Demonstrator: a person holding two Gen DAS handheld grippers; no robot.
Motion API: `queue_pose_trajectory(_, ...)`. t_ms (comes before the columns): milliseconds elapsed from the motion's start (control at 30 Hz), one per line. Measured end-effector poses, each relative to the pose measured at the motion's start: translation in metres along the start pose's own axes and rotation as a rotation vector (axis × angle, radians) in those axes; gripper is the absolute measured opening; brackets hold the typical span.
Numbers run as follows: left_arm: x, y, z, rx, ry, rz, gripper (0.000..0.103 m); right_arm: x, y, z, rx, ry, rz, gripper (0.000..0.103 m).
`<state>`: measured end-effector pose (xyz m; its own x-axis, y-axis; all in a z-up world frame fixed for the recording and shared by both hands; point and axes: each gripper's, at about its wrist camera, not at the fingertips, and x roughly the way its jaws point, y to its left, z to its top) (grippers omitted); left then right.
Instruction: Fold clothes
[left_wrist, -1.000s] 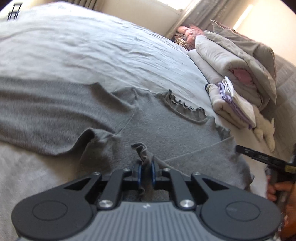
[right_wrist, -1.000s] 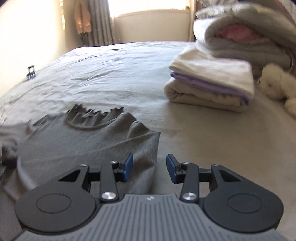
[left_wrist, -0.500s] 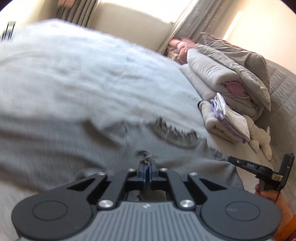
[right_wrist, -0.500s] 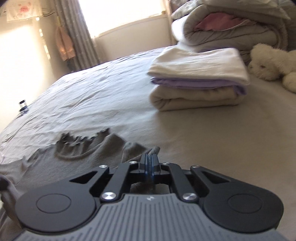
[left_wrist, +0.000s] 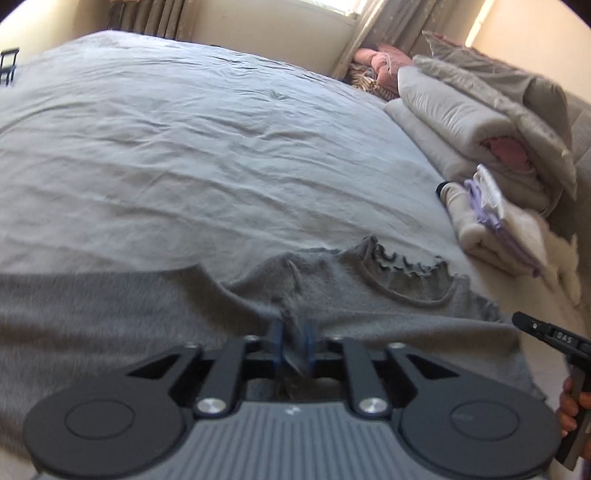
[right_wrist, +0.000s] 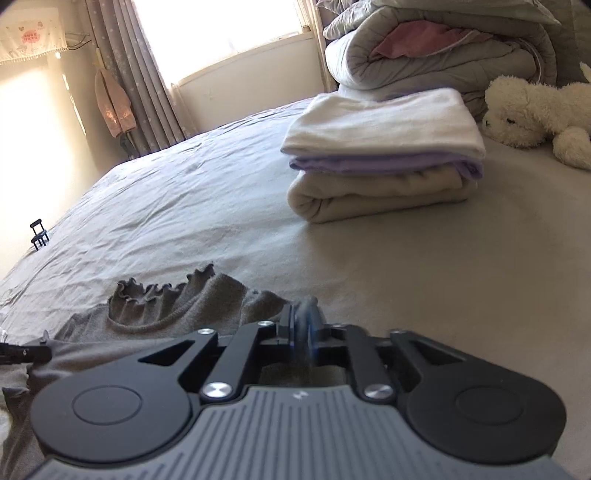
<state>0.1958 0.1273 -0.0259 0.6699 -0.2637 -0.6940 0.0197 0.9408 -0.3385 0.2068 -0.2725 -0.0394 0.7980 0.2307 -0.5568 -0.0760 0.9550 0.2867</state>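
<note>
A grey knit top (left_wrist: 369, 306) with a ruffled collar (left_wrist: 406, 262) lies flat on the bed sheet (left_wrist: 221, 147). My left gripper (left_wrist: 293, 343) sits at the top's left shoulder. Its jaws are opening, and a fold of the fabric hangs loosely in the gap. My right gripper (right_wrist: 303, 328) is at the other shoulder of the top (right_wrist: 184, 314). Its jaws are also opening, with a bunch of cloth still filling the narrow gap between the pads. Each view catches the other tool at its edge: the right gripper (left_wrist: 546, 336) and the left gripper (right_wrist: 22, 352).
A folded stack of white, lilac and beige clothes (right_wrist: 384, 155) lies ahead on the right. Behind it are rolled quilts (right_wrist: 443, 48) and a white plush toy (right_wrist: 532, 110). A small black stand (right_wrist: 38, 234) sits at the bed's far left edge.
The right gripper, open beside the shoulder a second ago, closed on the cloth and now eases apart. The left pads clamped tight, then spread wider. The top has been drawn flatter.
</note>
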Motion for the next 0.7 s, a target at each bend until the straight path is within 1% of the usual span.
queue_pose_trajectory(33, -0.005, 0.001, -0.002, -0.006, 0.004, 0.000, 0.029, -0.003, 0.000, 0.002, -0.003, -0.001, 0.002, 0.016)
queue_pose_trajectory(100, -0.014, 0.002, -0.006, -0.019, 0.016, 0.003, 0.029, -0.013, 0.002, 0.006, -0.012, -0.002, 0.011, 0.018)
queue_pose_trajectory(233, -0.030, 0.005, -0.015, -0.091, 0.037, -0.010, 0.029, -0.036, 0.010, 0.004, -0.030, 0.002, 0.020, 0.026)
queue_pose_trajectory(333, -0.038, 0.006, -0.027, -0.146, 0.054, -0.047, 0.029, -0.050, 0.015, -0.004, -0.031, 0.015, 0.024, 0.027)
queue_pose_trajectory(400, -0.038, 0.007, -0.037, -0.177, 0.068, -0.073, 0.031, -0.057, 0.019, -0.010, -0.030, 0.028, 0.014, 0.027)
queue_pose_trajectory(467, -0.031, 0.009, -0.046, -0.205, 0.069, -0.057, 0.034, -0.065, 0.025, -0.017, -0.056, 0.041, -0.006, 0.027)
queue_pose_trajectory(500, -0.028, 0.011, -0.051, -0.226, 0.060, -0.050, 0.034, -0.070, 0.028, -0.021, -0.082, 0.043, -0.018, 0.027)
queue_pose_trajectory(567, -0.023, 0.016, -0.059, -0.282, 0.015, -0.058, 0.034, -0.077, 0.033, -0.033, -0.138, 0.042, -0.042, 0.032)
queue_pose_trajectory(600, -0.022, 0.016, -0.061, -0.306, -0.012, -0.060, 0.034, -0.081, 0.035, -0.039, -0.166, 0.041, -0.053, 0.037)
queue_pose_trajectory(633, -0.022, 0.016, -0.063, -0.323, -0.040, -0.060, 0.034, -0.083, 0.036, -0.045, -0.188, 0.044, -0.055, 0.041)
queue_pose_trajectory(700, -0.018, 0.012, -0.069, -0.339, -0.084, -0.054, 0.031, -0.083, 0.038, -0.055, -0.242, 0.066, -0.060, 0.041)
